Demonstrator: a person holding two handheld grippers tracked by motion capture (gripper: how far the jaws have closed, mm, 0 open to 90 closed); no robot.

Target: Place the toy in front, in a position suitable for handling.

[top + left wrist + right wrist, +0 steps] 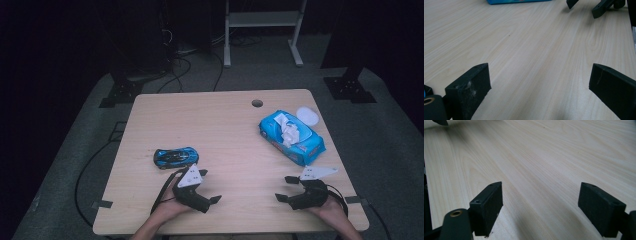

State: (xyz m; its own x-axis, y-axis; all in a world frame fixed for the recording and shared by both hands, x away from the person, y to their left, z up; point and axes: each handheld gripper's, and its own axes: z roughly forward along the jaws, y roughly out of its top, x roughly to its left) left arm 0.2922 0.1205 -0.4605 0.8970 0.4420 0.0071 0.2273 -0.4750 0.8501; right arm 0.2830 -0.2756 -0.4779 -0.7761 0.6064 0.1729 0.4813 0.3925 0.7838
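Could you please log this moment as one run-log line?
left gripper: open, empty | right gripper: open, empty | toy car: beside left gripper | wipes pack: untouched

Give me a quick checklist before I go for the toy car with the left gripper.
1. Left gripper open: ok, jaws wide apart with nothing between them.
2. Right gripper open and out of the way: ok, it rests near the table's front right edge.
3. Toy car within easy reach: ok, it sits just beyond the left gripper, not touched.
4. Path to the car free: ok, bare wood between them.
5. Wipes pack clear of the move: ok, far to the right, a wipe sticking out on top.
6. Car's wheels down: cannot tell for sure.
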